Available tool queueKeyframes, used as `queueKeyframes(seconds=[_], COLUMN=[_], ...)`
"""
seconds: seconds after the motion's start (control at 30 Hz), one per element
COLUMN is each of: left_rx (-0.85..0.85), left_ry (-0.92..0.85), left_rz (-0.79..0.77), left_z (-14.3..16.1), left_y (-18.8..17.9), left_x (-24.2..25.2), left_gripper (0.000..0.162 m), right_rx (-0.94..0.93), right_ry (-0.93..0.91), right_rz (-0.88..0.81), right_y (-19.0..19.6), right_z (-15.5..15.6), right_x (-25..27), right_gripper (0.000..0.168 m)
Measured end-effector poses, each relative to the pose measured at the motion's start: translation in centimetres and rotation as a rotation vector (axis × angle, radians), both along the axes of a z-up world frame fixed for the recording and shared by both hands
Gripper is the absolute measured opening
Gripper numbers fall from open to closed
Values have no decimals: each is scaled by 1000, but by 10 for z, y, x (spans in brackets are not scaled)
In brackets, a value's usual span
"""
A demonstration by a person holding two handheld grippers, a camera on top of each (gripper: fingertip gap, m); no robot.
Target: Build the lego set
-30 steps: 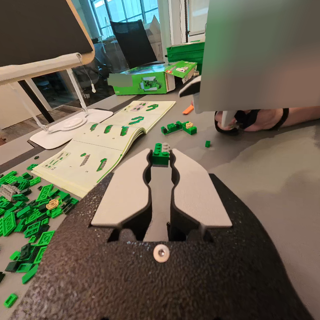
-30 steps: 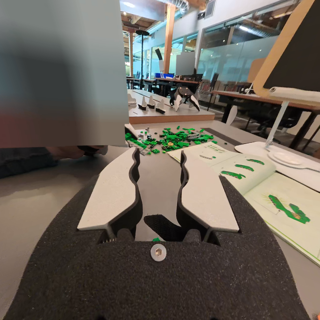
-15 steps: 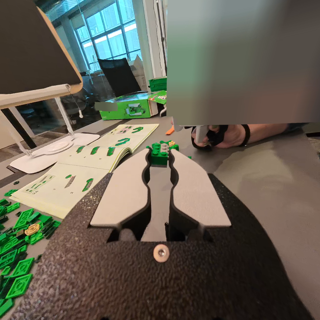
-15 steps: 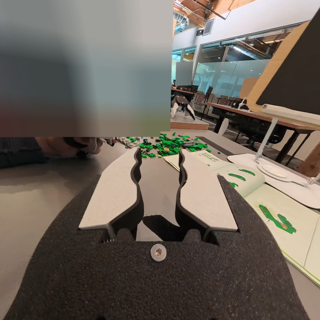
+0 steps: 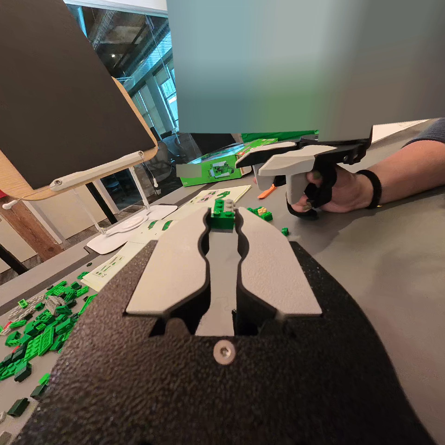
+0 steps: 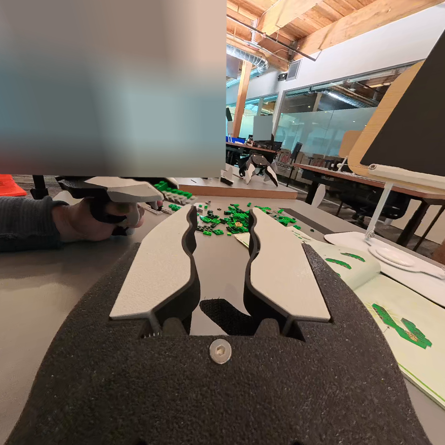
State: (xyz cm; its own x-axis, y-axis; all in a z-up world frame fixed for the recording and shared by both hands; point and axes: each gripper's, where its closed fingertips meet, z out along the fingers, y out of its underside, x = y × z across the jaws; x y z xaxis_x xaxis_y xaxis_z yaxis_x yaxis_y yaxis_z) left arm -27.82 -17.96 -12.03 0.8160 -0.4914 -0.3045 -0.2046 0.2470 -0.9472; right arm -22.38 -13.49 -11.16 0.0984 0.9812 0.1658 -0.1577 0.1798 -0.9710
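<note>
Between left gripper [image 5: 222, 218] tips, green lego assembly [image 5: 222, 214], box [image 5: 212, 168] contents prob. hidden

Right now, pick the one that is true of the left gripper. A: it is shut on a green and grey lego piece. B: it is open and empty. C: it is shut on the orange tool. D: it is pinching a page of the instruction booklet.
A: in the left wrist view the left gripper has its fingertips closed on the green and grey lego piece, with the orange tool and instruction booklet lying apart on the table beyond.

print on booklet [image 5: 109, 269], box [image 5: 212, 168], perhaps wall
</note>
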Motion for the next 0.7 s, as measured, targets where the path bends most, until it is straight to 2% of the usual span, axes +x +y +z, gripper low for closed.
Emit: queueKeyframes(seconds=[0.47,0.7], left_rx=[-19,-9], left_ry=[32,-63], left_rz=[7,153], left_z=[-5,2], left_y=[3,15], left_x=[1,-35], left_gripper=[18,17], right_rx=[1,-64], right_ry=[-9,-63], right_rz=[-6,-12], right_y=[1,5], right_z=[-2,-8], right_x=[-1,-2], right_gripper=[36,35])
